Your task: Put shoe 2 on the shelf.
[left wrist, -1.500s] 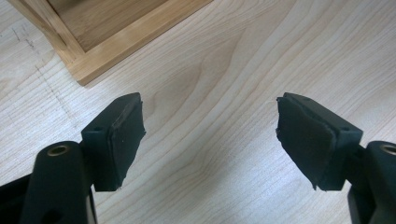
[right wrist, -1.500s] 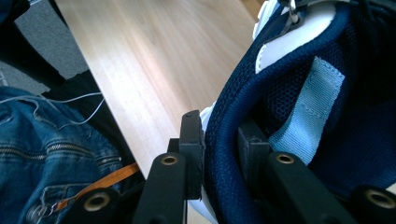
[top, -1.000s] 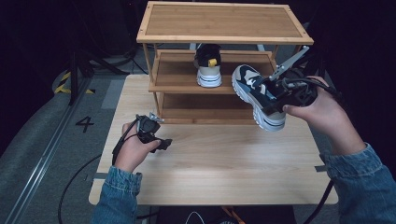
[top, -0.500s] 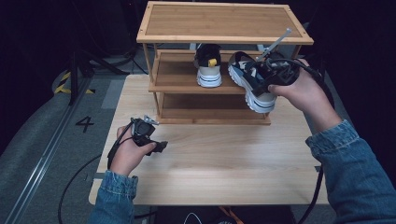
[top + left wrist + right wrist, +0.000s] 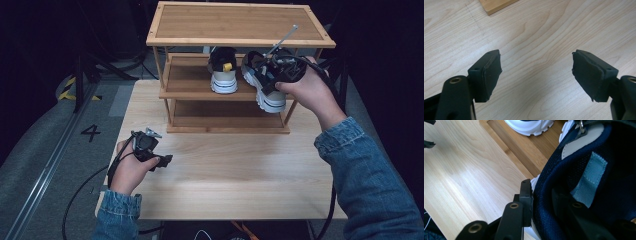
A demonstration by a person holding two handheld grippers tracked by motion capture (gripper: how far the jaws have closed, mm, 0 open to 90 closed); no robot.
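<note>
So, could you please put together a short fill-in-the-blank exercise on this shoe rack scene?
1. The right gripper is shut on the collar of a ____.
2. The other sneaker already stands on the rack's ____ shelf.
3. The left gripper hovers over the bare table with its jaws ____.
4. The top shelf of the shoe rack carries ____ shoes.

Missing words: sneaker; middle; open; no
</note>
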